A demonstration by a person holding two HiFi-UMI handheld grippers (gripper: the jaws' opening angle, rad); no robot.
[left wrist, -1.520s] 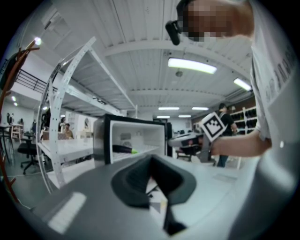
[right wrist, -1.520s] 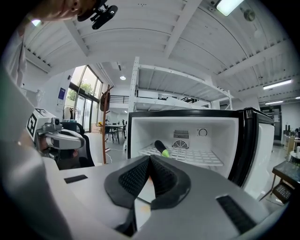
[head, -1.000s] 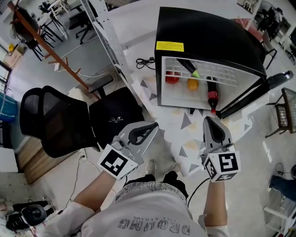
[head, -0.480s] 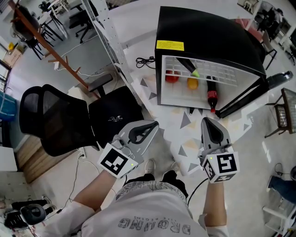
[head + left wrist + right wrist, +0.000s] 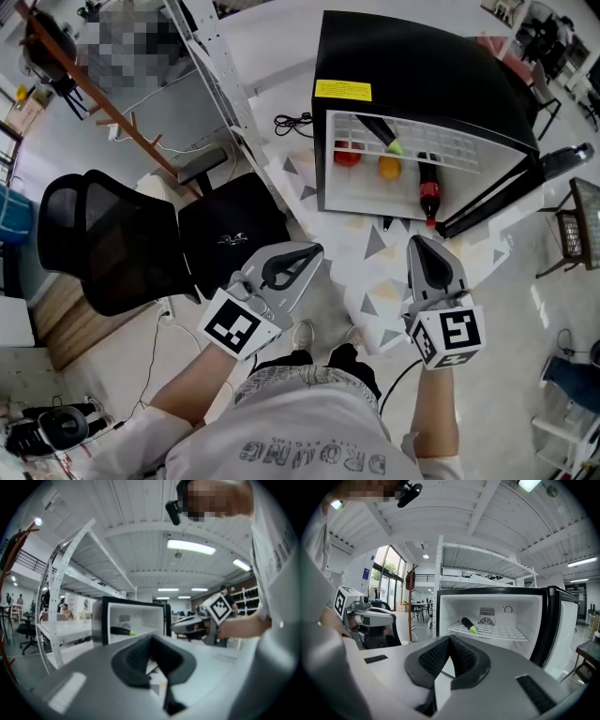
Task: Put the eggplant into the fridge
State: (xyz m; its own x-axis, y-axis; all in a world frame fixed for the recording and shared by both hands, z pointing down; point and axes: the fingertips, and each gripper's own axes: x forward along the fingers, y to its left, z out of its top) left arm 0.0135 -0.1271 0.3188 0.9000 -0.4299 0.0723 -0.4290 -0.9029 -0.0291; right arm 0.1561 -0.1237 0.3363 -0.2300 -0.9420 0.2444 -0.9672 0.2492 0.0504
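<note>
The dark eggplant with its green tip lies on the white wire shelf inside the open black fridge. It also shows in the right gripper view as the eggplant, and more dimly in the left gripper view as the eggplant. Both grippers hang in front of the fridge, well short of it and empty. My left gripper is shut, its pads meeting at the tip. My right gripper is shut too, with nothing between its jaws.
Below the shelf sit a red item, an orange fruit and a dark bottle. The fridge door swings open to the right. A black office chair, a white rack frame and a power cord are at left.
</note>
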